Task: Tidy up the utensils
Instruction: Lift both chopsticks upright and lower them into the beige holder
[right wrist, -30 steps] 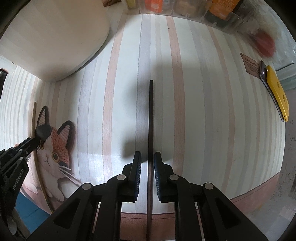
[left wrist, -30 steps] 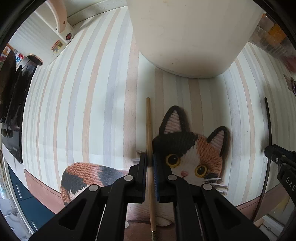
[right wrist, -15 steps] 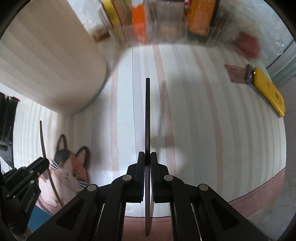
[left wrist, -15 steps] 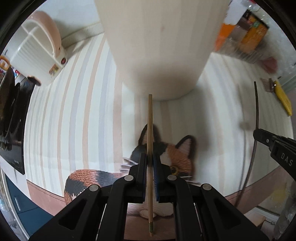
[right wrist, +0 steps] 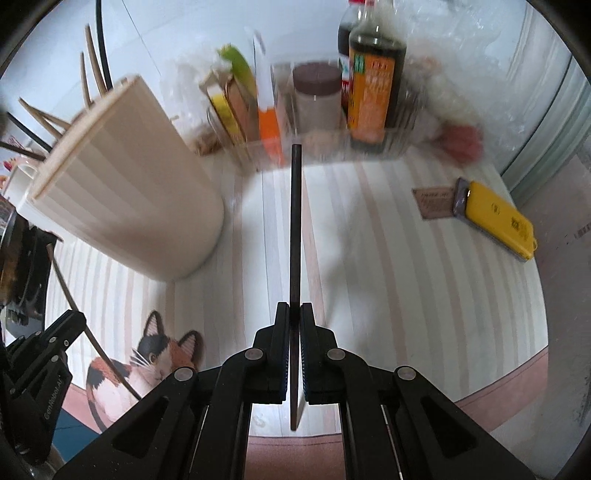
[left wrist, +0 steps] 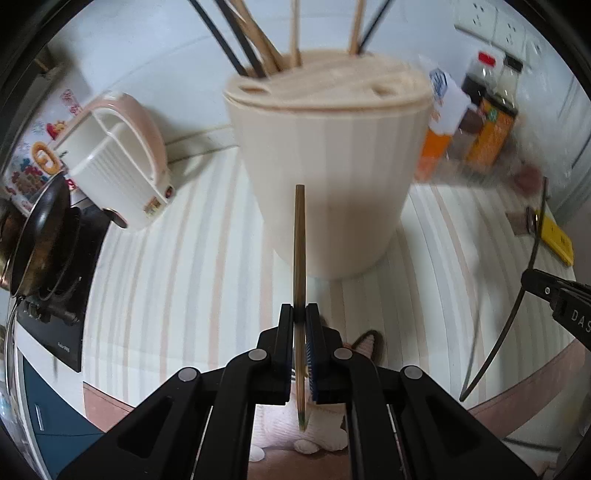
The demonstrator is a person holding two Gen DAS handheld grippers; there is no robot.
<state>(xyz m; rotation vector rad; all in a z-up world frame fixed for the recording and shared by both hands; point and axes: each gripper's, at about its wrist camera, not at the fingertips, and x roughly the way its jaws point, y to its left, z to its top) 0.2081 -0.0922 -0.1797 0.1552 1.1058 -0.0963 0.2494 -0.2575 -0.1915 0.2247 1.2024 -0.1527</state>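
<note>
A wooden chopstick [left wrist: 300, 254] was held clenched in the left gripper [left wrist: 300, 314], its long axis running straight forward along the fingers. Its far tip was seen against the wall of the holder [left wrist: 328, 177], well below the slotted lid [left wrist: 325, 88]. A black chopstick [right wrist: 295, 229] was gripped in the same manner by the right gripper [right wrist: 294, 314], the shaft being pinched near its middle and pointed toward the bottles [right wrist: 373, 77] at the back of the counter.

The holder stood directly ahead of the left gripper, whereas from the right wrist view it lay off to the left [right wrist: 122, 177]. The left hand was therefore judged the nearer and better aligned of the two. Other chopsticks [left wrist: 255, 33] were already standing in the lid's openings (the open slots were seen near the lid's front edge).

The deciding relation was judged to be height and tilt: each stick would have to be raised above the rim and tipped downward before it could be dropped in. The striped mat [right wrist: 388, 258] and the cat coaster [right wrist: 147, 354] lay below both tools.
</note>
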